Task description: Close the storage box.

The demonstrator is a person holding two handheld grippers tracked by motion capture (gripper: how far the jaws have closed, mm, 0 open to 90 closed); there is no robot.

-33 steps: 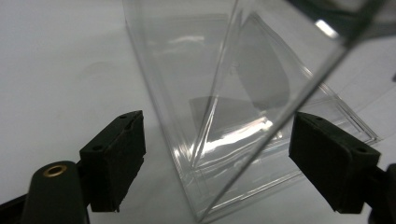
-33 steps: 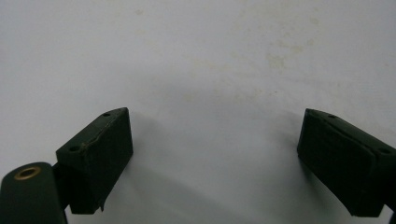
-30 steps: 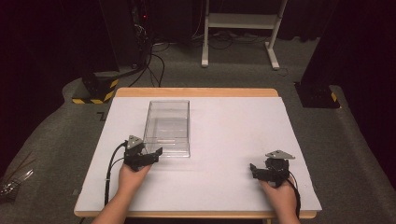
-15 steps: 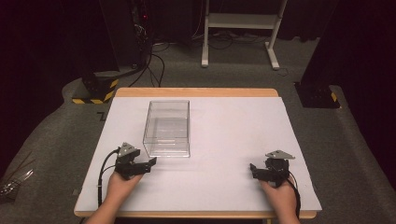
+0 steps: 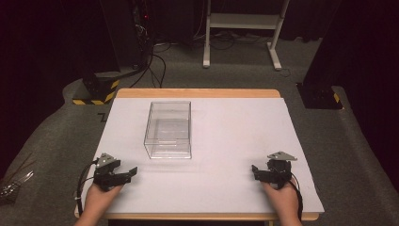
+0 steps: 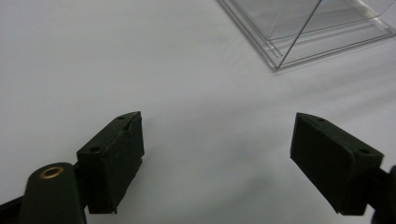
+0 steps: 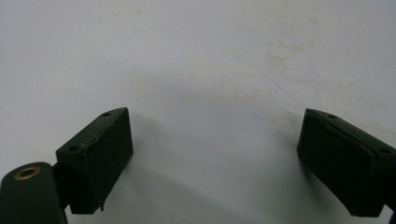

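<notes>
White surface (image 5: 226,141) is carrying a clear plastic box (image 5: 168,129); both hand-held grippers, left (image 5: 123,174) and right (image 5: 258,172), are resting spread, gripping nothing, box untouched

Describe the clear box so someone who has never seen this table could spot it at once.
Start at the white-topped table. Left of its middle, ahead of the left gripper, stands the clear box. It is see-through, rectangular and apart from both grippers.
</notes>
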